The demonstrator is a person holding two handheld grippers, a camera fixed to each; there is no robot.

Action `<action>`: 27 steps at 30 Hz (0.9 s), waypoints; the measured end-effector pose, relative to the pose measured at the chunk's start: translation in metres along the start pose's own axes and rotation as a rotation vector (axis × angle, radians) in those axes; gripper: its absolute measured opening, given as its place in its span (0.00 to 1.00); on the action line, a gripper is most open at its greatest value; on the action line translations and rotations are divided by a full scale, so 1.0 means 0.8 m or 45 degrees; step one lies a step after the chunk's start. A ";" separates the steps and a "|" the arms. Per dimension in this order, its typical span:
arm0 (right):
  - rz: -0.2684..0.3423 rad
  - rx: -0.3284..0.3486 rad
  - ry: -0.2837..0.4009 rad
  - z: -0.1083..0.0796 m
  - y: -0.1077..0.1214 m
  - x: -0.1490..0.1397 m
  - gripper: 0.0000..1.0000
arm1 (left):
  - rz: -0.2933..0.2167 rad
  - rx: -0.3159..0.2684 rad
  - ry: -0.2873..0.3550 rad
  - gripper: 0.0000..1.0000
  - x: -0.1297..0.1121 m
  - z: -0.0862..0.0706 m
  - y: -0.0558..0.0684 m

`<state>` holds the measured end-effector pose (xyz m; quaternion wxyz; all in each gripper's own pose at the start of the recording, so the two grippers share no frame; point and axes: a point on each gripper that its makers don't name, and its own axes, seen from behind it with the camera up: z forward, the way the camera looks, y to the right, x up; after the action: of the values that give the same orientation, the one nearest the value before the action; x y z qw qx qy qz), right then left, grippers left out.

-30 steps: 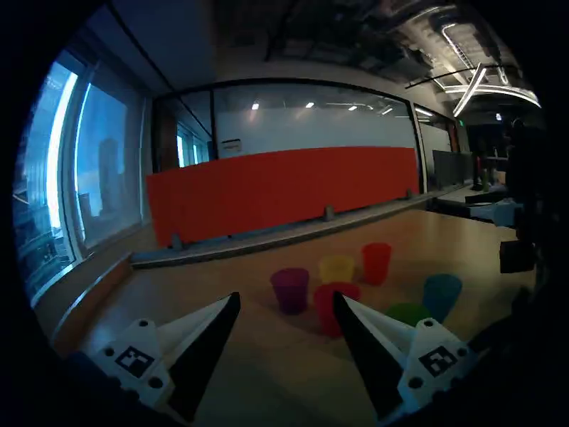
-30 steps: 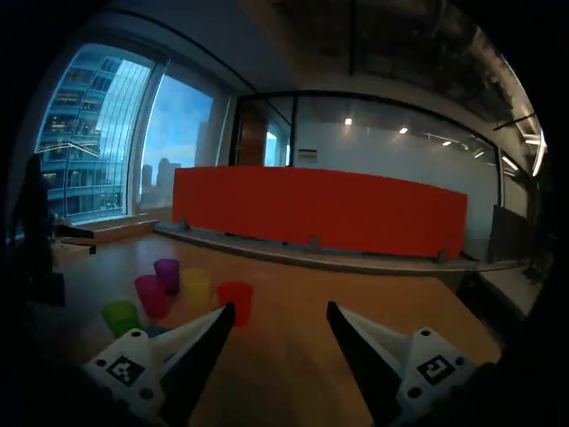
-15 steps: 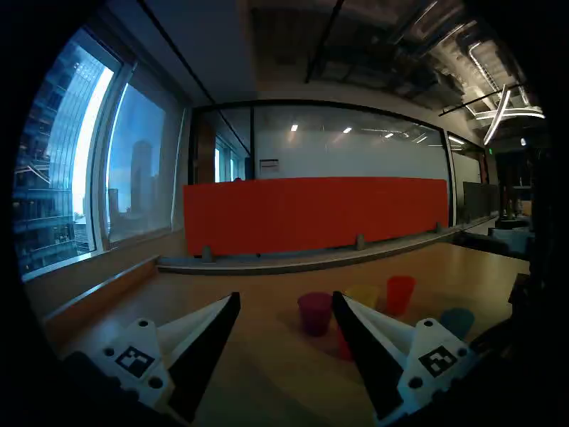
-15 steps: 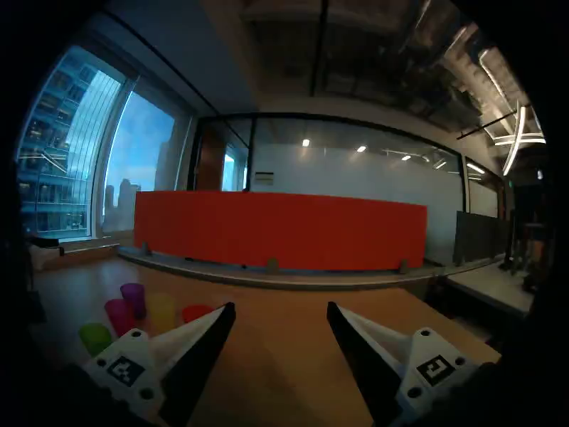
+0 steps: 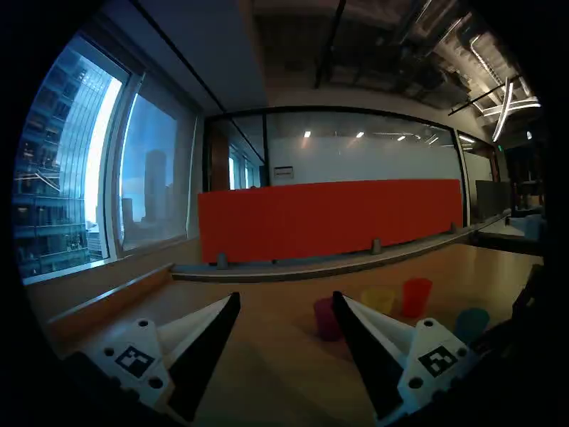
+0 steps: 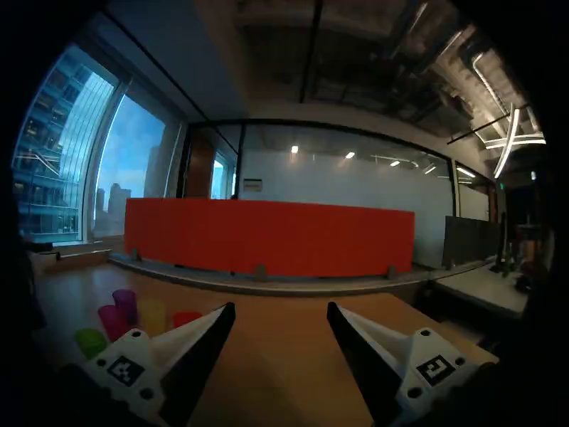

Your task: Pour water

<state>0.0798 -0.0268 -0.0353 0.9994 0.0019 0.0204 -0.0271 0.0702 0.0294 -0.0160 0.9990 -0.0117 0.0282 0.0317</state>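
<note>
In the left gripper view a finger [image 5: 355, 341] of the left gripper [image 5: 284, 294] hides half the purple cup [image 5: 325, 318] and a lower corner of the yellow cup [image 5: 380, 299]; the gripper's body covers the base of the blue cup [image 5: 472, 322]. In the right gripper view a finger [image 6: 199, 349] of the right gripper [image 6: 280, 306] hides all but the top of the red cup [image 6: 186, 318], its body the foot of the green cup [image 6: 89, 341]. The cups' contents cannot be told.

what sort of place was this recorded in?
Most likely an open-plan office high in a city building: a long wooden desk with a red divider panel along its far edge, a glass partition behind, and big windows facing towers.
</note>
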 end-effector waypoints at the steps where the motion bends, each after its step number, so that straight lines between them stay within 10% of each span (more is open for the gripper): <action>1: 0.006 -0.002 0.001 0.000 0.001 0.001 1.00 | 0.000 0.002 0.004 0.96 -0.001 0.001 0.000; 27: 0.020 -0.043 0.008 -0.005 0.007 0.015 1.00 | -0.030 -0.008 0.031 0.96 -0.050 0.000 -0.010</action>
<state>0.0916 -0.0217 -0.0398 0.9994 -0.0148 0.0238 -0.0188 0.0312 0.0193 -0.0139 0.9989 -0.0156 0.0402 0.0197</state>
